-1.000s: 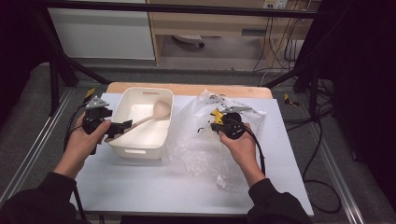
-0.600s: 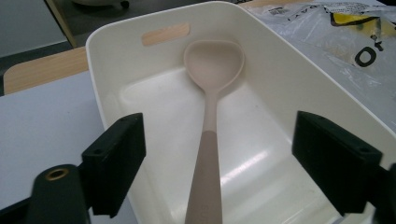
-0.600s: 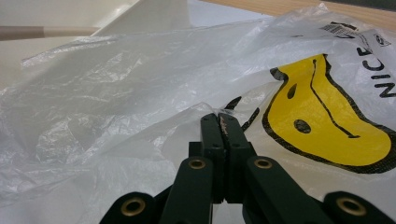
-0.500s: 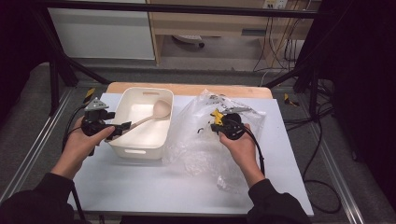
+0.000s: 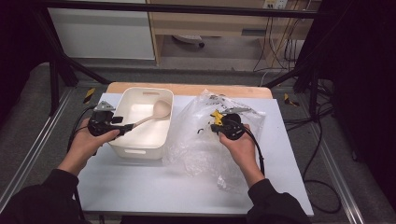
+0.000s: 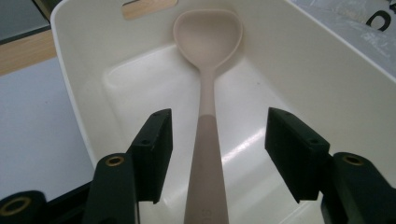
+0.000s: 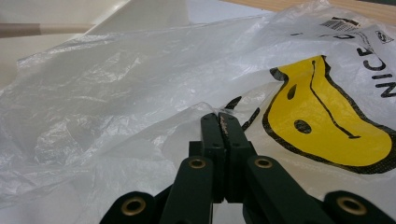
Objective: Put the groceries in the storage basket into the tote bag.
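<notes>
Both tools: left tool [image 6: 215, 154] closing around the spoon [image 6: 208, 93], seemingly untouched; right tool [image 7: 223, 140] stays clenched on the bag [image 7: 116, 93].

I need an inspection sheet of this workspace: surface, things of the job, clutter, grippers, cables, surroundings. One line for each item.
Surface: white table with a wooden strip along its far edge.
Job's things: beige spoon lies in the white bin, its handle pointing toward the left gripper; clear plastic bag with a yellow smiley print lies crumpled beside the bin.
Clutter: nothing seen.
Grippers: left gripper has just been closing; the spoon handle is between its jaws, pads not yet touching. Right gripper is shut on a fold of the plastic bag.
Cables: a black cable trails from the right gripper; more cables lie on the floor at the right.
Surroundings: grey floor, black frame, cabinets behind the table.
</notes>
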{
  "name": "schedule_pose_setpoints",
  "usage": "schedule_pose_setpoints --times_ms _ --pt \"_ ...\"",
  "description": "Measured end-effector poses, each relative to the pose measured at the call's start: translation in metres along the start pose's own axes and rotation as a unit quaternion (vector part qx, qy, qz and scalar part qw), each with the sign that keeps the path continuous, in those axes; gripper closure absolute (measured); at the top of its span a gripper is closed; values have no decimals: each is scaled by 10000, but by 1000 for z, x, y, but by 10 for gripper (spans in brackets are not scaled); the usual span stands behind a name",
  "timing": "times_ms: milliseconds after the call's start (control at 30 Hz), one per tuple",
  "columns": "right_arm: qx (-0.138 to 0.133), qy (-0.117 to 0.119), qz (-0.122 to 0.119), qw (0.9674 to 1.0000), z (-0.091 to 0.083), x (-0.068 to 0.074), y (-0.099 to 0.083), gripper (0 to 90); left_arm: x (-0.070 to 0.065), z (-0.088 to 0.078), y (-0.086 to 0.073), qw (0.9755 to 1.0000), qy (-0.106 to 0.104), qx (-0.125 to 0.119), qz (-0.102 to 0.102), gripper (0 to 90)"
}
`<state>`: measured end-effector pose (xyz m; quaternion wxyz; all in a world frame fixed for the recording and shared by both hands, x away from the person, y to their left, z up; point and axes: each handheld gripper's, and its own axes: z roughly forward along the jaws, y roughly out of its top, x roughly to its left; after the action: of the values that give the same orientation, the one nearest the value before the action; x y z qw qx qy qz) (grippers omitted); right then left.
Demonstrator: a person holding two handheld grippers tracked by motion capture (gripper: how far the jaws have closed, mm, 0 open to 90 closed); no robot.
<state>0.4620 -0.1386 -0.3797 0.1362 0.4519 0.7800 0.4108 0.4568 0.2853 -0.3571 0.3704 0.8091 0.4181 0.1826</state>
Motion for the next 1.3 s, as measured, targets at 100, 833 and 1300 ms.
schedule_pose_setpoints --times_ms 100,833,1300 --pt "10 -4 8 10000 1 0 -1 900 2 4 -1 9999 54 94 -3 430" --pt "38 14 35 10000 3 -1 -3 900 6 14 -5 9993 129 362 2 498" --pt "59 22 52 10000 5 -1 -4 900 4 20 -5 9981 87 617 33 530"
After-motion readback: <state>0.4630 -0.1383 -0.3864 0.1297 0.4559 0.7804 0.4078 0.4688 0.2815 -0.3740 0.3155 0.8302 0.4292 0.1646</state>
